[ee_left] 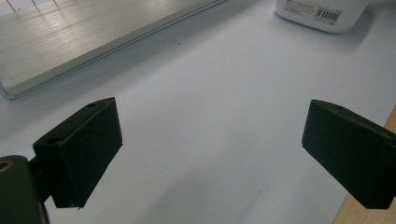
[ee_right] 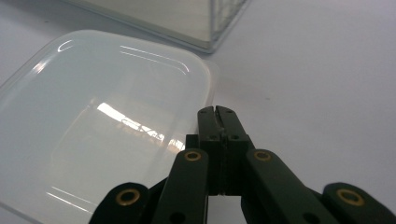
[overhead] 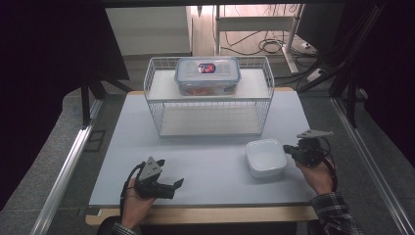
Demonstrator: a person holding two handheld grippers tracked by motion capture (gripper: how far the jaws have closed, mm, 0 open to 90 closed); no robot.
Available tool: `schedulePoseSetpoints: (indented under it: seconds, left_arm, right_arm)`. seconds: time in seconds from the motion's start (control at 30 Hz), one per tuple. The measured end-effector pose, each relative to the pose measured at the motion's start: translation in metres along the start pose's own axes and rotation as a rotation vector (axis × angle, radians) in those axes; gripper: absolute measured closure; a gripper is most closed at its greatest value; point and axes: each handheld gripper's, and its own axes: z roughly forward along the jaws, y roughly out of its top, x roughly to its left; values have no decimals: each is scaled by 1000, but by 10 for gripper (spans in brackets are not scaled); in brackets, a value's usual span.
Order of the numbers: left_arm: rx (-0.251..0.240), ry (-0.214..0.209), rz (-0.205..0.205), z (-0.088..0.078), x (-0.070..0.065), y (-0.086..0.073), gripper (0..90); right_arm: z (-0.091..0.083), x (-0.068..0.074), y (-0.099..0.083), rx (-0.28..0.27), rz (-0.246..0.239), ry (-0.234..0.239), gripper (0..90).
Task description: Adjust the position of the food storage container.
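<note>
the right gripper [ee_right: 215, 111], jaws pressed together, nears the white tub [overhead: 265, 157] rim; it must spread them to grip, while the left gripper [ee_left: 212, 144] waits spread wide.

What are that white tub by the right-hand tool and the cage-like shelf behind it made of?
The white tub looks like glossy, milky plastic: its lid reflects the lights. The shelf seems to be white-coated metal wire, judging by its thin grid bars, with pale flat boards that could be metal or plastic.

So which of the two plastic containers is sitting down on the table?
The white tub, beside the right gripper whose jaws are shut. The other, a clear lidded box, stands up on the wire rack.
</note>
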Motion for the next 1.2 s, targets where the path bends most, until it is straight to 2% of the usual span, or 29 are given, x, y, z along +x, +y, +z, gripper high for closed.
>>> schedulePoseSetpoints:
  seconds: [0.03,0.07,0.23,0.27,0.33,0.37,0.5,0.63,0.77,1.0,1.2]
  left_arm:
    - [0,0,0,0,0,0,48]
    - [0,-4,-3,0,0,0,51]
    - [2,-4,3,0,0,0,52]
    - [2,-4,3,0,0,0,52]
    - [1,-4,0,0,0,0,52]
    - [1,-4,0,0,0,0,52]
    - [1,-3,-2,-1,1,0,52]
    - [2,-3,-1,-1,0,0,52]
    - [4,-2,-3,-1,0,0,52]
    - [13,-5,-7,-1,0,-1,68]
    - [15,-14,-14,-1,1,-1,73]
  right_arm:
    - [0,0,0,0,0,0,896]
    - [2,8,1,1,-10,19,896]
    - [7,25,4,6,-30,72,896]
    - [7,25,4,6,-30,72,896]
    - [10,36,4,11,-38,99,896]
    - [10,36,4,11,-38,99,896]
    - [12,53,5,17,-70,136,896]
    - [13,61,5,21,-81,151,895]
    - [16,76,6,23,-104,186,895]
    - [19,94,8,24,-137,226,895]
    - [23,106,9,20,-145,252,895]
